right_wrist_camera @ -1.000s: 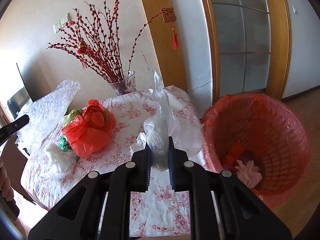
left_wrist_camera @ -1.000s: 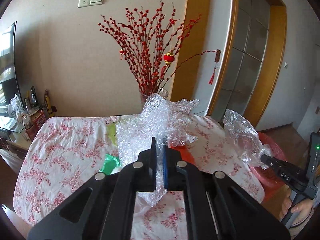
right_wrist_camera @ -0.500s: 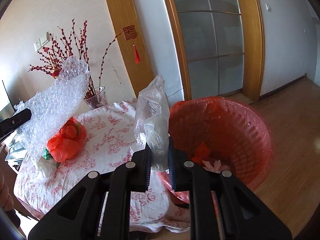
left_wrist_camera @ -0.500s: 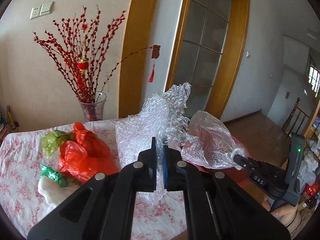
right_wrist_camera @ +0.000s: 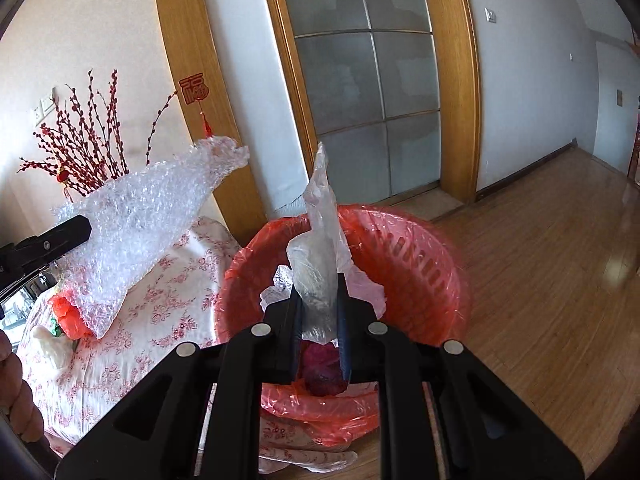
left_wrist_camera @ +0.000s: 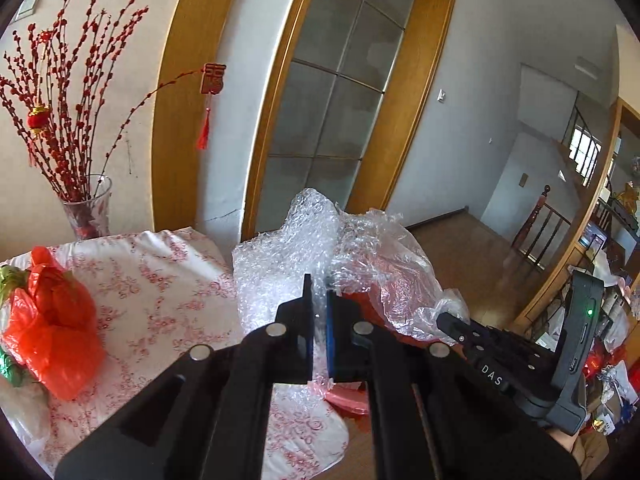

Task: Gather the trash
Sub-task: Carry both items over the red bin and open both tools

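Note:
My left gripper (left_wrist_camera: 318, 304) is shut on a sheet of bubble wrap (left_wrist_camera: 280, 256) and holds it in the air past the table's right edge; the wrap also shows in the right wrist view (right_wrist_camera: 140, 232). My right gripper (right_wrist_camera: 318, 292) is shut on a clear plastic bag (right_wrist_camera: 320, 248) and holds it over the red-lined trash basket (right_wrist_camera: 420, 248), which stands on the floor beside the table. In the left wrist view the clear bag (left_wrist_camera: 392, 276) hangs from the right gripper (left_wrist_camera: 450, 320) and hides most of the basket.
A table with a floral cloth (left_wrist_camera: 160, 280) carries a red plastic bag (left_wrist_camera: 52, 320), a green wrapper (left_wrist_camera: 12, 372) and a white wad (right_wrist_camera: 52, 348). A glass vase (left_wrist_camera: 86, 208) with red branches stands at its back. A glass door (right_wrist_camera: 360, 80) and wooden floor (right_wrist_camera: 540, 280) lie beyond.
Both grippers have swung right, away from the table, carrying their loads. The right gripper with the clear bag now hangs over the basket; the bubble wrap has followed close to it.

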Available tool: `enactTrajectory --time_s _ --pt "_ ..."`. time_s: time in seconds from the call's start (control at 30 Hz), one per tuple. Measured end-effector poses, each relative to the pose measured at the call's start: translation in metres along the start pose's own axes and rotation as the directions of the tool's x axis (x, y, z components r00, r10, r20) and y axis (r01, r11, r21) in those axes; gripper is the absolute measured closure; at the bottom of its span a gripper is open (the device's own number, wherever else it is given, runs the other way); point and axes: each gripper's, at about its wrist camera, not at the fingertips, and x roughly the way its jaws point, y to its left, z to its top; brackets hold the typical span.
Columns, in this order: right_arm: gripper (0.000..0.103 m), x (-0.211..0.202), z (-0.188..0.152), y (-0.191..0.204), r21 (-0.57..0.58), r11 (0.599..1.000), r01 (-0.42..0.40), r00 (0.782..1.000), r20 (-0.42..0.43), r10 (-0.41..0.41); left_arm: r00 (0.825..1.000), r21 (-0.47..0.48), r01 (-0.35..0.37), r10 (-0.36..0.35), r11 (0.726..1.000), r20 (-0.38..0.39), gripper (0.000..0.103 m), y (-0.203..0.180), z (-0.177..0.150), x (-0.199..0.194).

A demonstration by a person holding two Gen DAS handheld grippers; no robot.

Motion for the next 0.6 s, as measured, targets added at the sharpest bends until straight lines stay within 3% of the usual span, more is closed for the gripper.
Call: enactTrajectory --time_s 0.27,0.6 --pt "0.088 -0.001 0.002 -0.017 0.014 1.0 0.027 1.0 0.003 -0.027 0.998 -0.009 0.054 -0.054 0.999 -0.033 0.097 -0.018 -0.004 0.033" --pt "0.086 0.013 0.0 -0.03 0.046 0.999 0.007 1.0 -0.022 -0.006 0.994 -0.002 0.072 -0.072 0.997 -0.087 0.096 -0.035 -0.016 0.07"
